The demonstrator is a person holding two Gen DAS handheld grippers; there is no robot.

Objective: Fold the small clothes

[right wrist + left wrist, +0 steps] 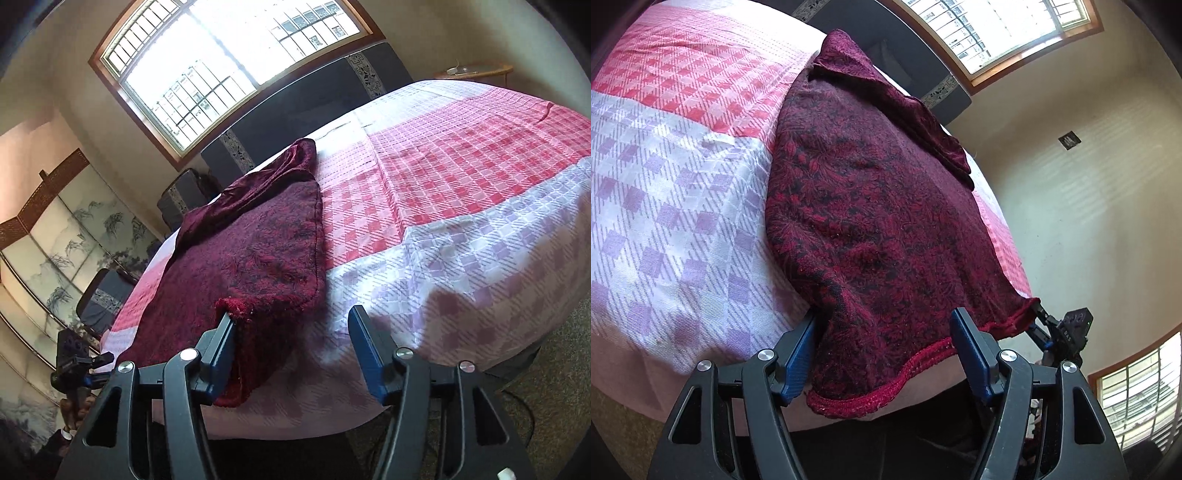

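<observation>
Left wrist view: both grippers, left gripper and right gripper, have fingers spread at the maroon garment's hem, apparently ready to pinch corners for folding on the bed.

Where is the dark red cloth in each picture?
Left wrist view: the dark red cloth fills the middle, its hem hanging between the open left claw.
Right wrist view: the cloth lies left of middle, a corner against the open right claw.
Shared landmark: the checked bedsheet.

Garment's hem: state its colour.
Bright red hem on the dark maroon garment; clearest in the left wrist view.
</observation>
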